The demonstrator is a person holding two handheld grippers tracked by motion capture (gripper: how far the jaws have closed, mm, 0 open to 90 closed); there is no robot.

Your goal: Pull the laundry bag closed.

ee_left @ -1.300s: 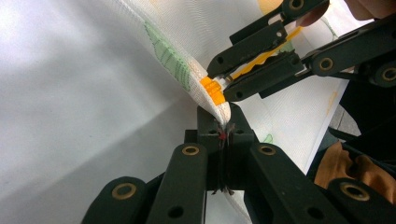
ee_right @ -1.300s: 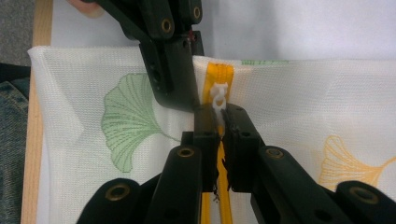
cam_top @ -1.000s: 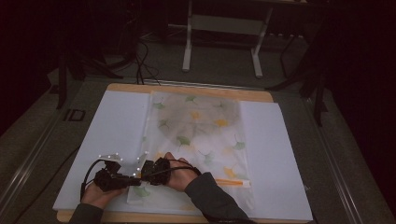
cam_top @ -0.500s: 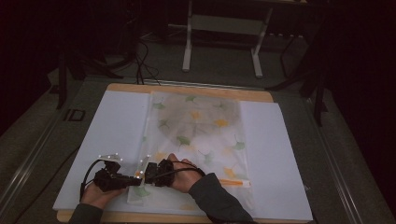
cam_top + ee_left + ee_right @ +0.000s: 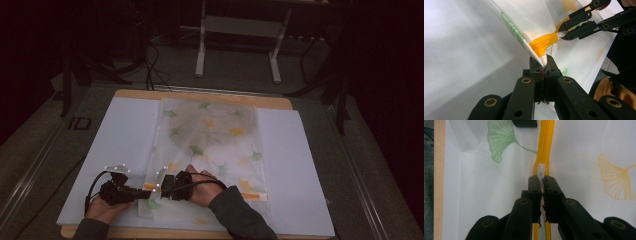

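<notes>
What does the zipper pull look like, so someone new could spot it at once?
Start at the white board covering the table, then the translucent leaf-print bag lying on it. Along the bag's near edge runs an orange zipper; the zipper pull is the small white tab on it, pinched by the right tool, the only white piece on that orange strip.

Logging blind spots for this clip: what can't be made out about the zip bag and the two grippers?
- Bag contents: high view, hidden by the frosted leaf-print fabric.
- Zipper beyond the white slider: cut off at the right gripper view's top edge.
- Pinched bag corner: left gripper view, hidden inside the left gripper.
- Right gripper jaw tips: high view, too small and dark.
</notes>
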